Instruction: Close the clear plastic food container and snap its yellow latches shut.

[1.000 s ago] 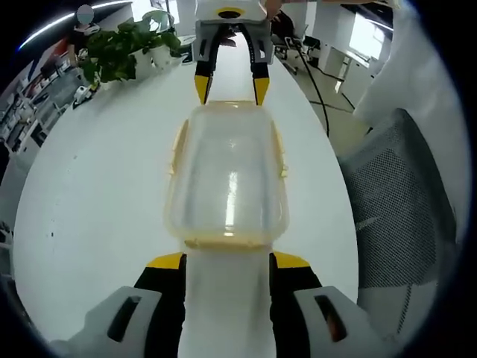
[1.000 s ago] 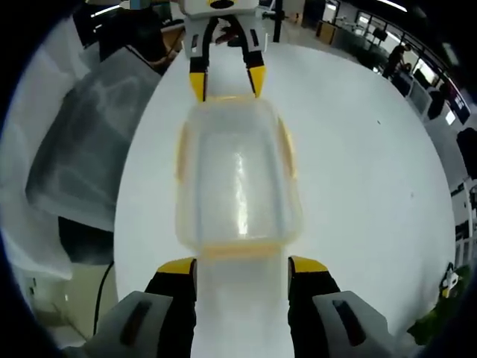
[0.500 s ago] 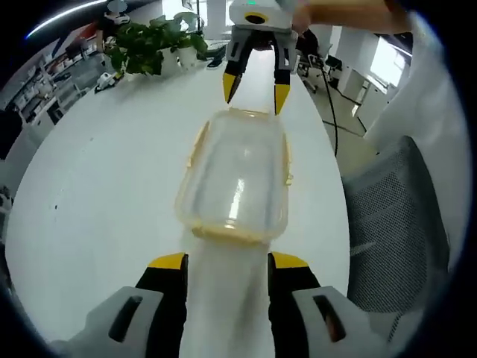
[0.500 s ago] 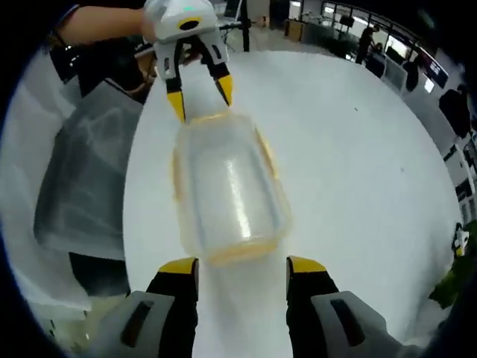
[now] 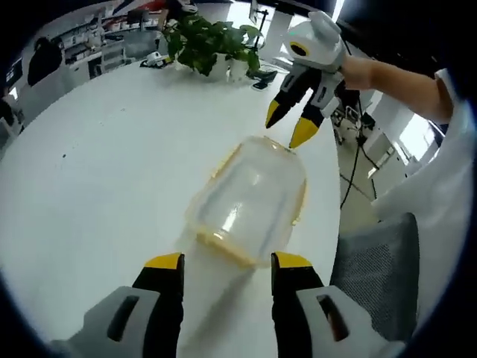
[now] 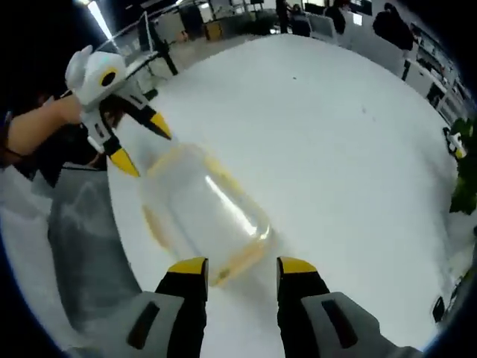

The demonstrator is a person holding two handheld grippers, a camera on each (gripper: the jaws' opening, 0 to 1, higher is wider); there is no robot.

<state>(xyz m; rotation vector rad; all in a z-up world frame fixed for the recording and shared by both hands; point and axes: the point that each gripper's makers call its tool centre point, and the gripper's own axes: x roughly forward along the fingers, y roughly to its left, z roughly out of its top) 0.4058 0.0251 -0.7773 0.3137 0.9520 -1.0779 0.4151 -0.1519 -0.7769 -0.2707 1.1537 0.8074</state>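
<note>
You hold two tools over a white round surface (image 5: 89,186), and the clear plastic food container (image 5: 250,200) lies between them at centre frame in the left gripper view, its lid already seated on the tub. Your left hand-held gripper (image 5: 226,262) rises from the bottom edge with its jaws spread, empty, just short of the near end of the box. Your right hand-held gripper (image 5: 292,127) hangs at upper right of that view, tips parted and off the far end, pinching nothing.

In the right gripper view the container (image 6: 205,216) sits left of centre, and the right hand-held gripper (image 6: 242,267) stands spread at the bottom, while the left hand-held gripper (image 6: 141,142) shows at upper left, clear of the box.

Yellow latches (image 5: 223,248) run along the rim (whether each is snapped down is too faint to tell). A potted plant (image 5: 212,45) stands at the top of the left gripper view, well apart; a mesh chair (image 5: 373,276) waits at lower right.

The box looks light and thin-walled, likely slick, and it would probably skate on the smooth top if pushed from one end alone. Brace one end and press each latch flap against the rim; avoid squeezing the flexible middle of the walls.
</note>
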